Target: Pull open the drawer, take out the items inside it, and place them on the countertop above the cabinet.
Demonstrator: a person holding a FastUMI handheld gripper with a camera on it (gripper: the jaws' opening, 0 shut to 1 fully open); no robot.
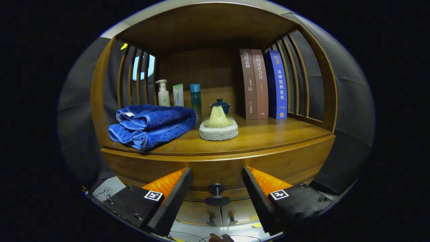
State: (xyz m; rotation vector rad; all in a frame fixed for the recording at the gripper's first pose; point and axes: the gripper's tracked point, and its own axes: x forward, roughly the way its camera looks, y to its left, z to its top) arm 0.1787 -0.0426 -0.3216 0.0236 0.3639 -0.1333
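Gripper (216, 193) fingers spread wide, gripping nothing, the dark drawer knob (217, 195) sitting between them untouched. Drawer (218, 171) front closed, under the countertop (268, 134). Folded blue towel (151, 126) at countertop's left front edge, lidded cup (220, 107) behind a yellow piece on a round white pad (218, 132) mid-counter, three books (263, 84) upright at back right, bottles (178, 94) at back left.

Count on countertop (268, 134): books, 3, upright: brown (248, 84), second brown (260, 84), blue (276, 84). Toiletry containers, 3: pump bottle (163, 94), tube (178, 95), teal bottle (196, 97). Folded blue towel (153, 125), 1. Round white pad (218, 131), 1, with one yellow piece (218, 118) on it. Dark lidded cup (220, 106), 1. Drawer knob (217, 195), 1, between the spread fingers of the one gripper (217, 198).
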